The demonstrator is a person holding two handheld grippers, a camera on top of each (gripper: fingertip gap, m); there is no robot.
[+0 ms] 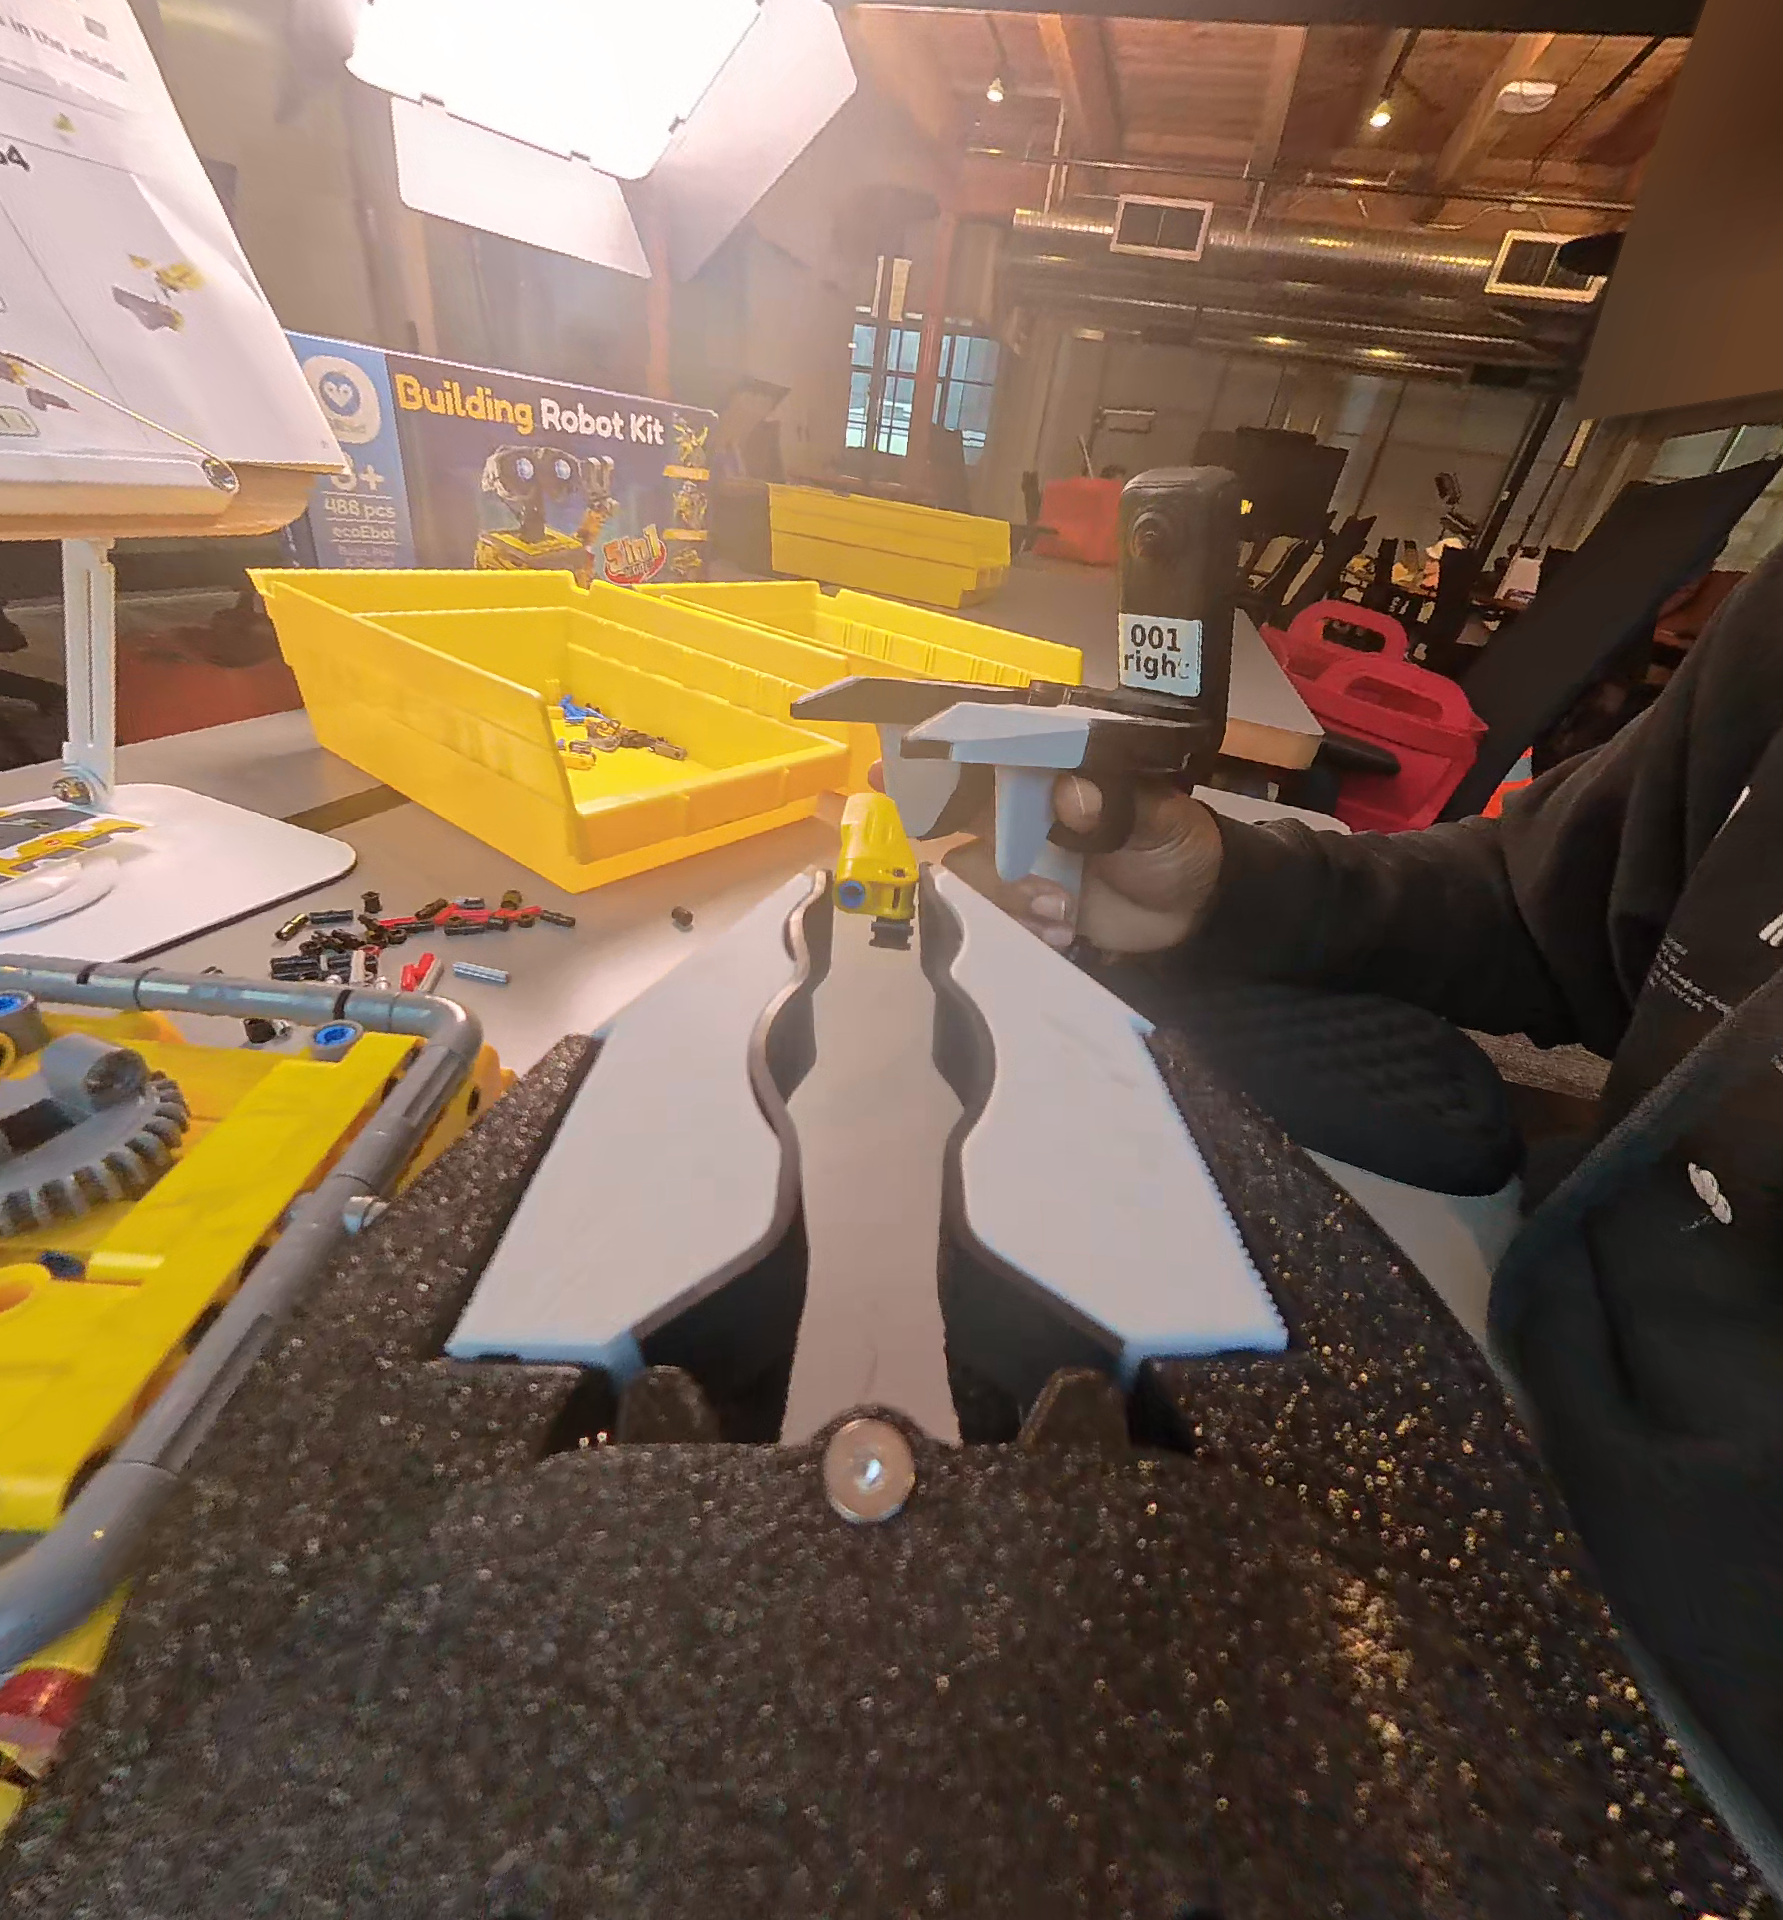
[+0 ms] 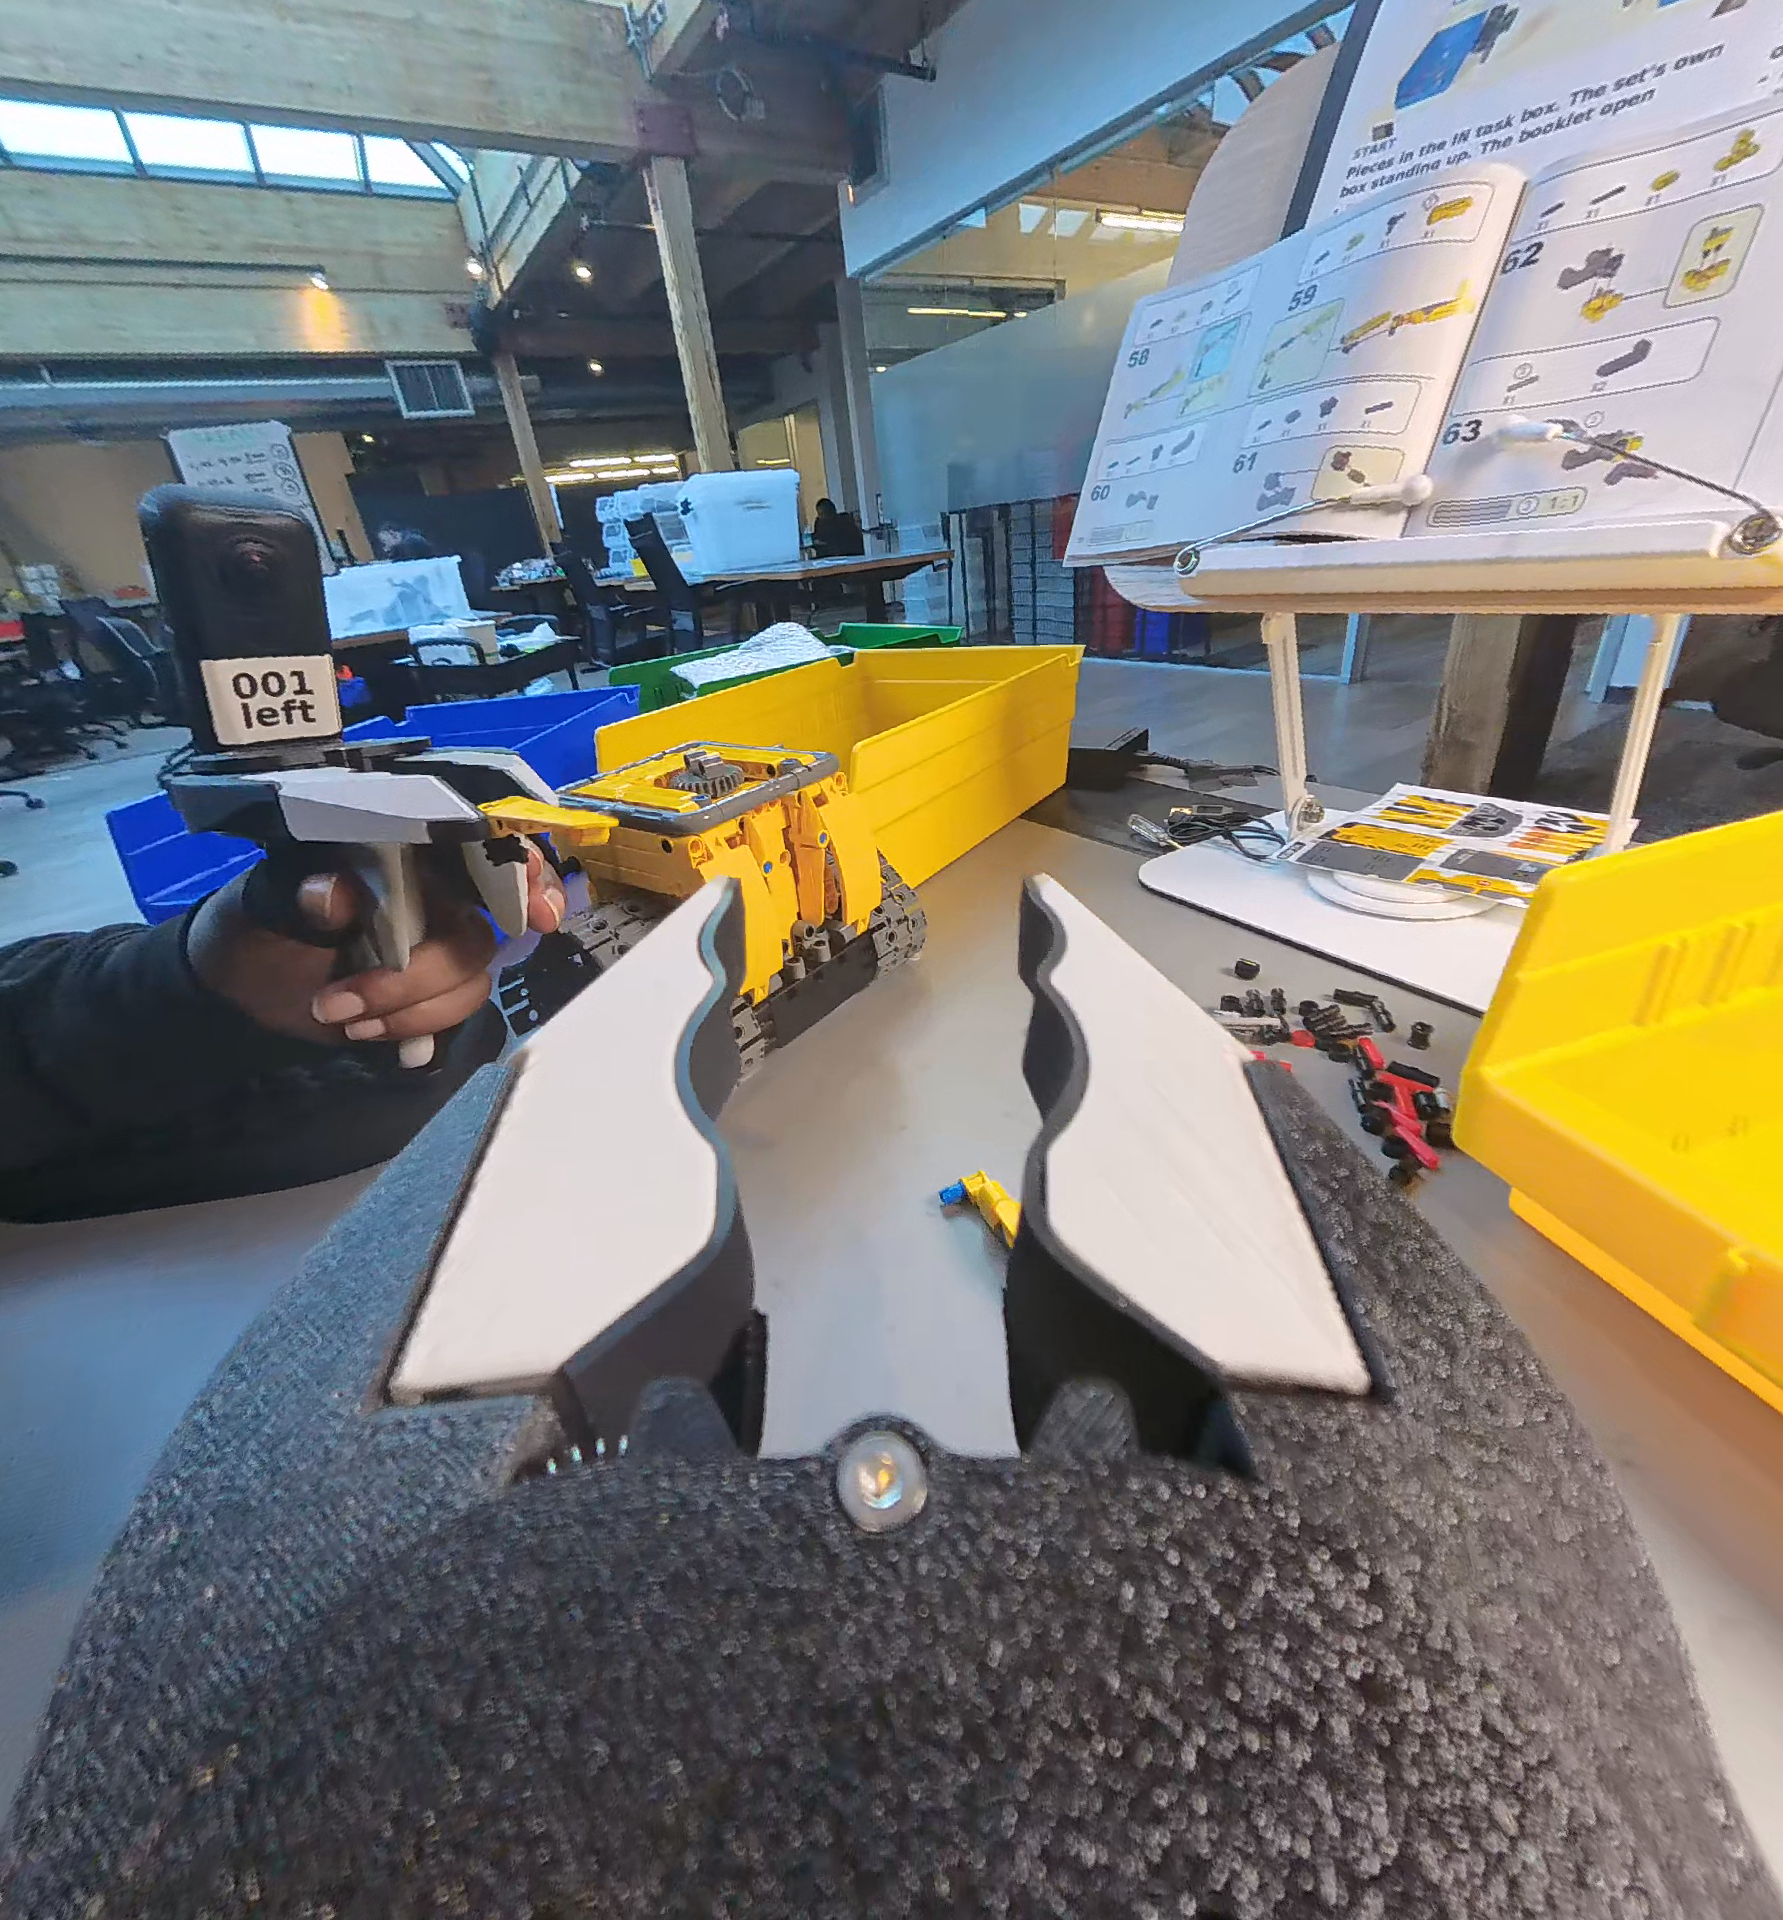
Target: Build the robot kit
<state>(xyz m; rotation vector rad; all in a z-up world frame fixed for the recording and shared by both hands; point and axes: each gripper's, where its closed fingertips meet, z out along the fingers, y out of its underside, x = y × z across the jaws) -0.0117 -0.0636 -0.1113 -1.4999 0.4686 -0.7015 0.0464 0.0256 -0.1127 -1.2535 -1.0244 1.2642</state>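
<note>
My left gripper [image 1: 871,888] is shut on a small yellow building-block piece [image 1: 871,847] with a blue pin in its end, held above the table. The right wrist view shows this gripper [image 2: 497,810] in a hand at the left, with the yellow piece [image 2: 554,821] just beside the top of a yellow tracked model [image 2: 762,862]. My right gripper [image 2: 876,894] is open and empty, low over the table. A small yellow and blue piece [image 2: 986,1205] lies on the table by its right finger [image 2: 1157,1143]. The model's geared top [image 1: 139,1143] fills the lower left of the left wrist view.
Loose black and red pins [image 2: 1370,1060] lie on the table. Yellow bins stand behind the model [image 2: 970,727] and at the right [image 2: 1676,1091]; one holds a few parts [image 1: 554,707]. An open booklet on a stand [image 2: 1438,343], a sticker sheet [image 2: 1438,842] and the kit box [image 1: 534,468] are at the back.
</note>
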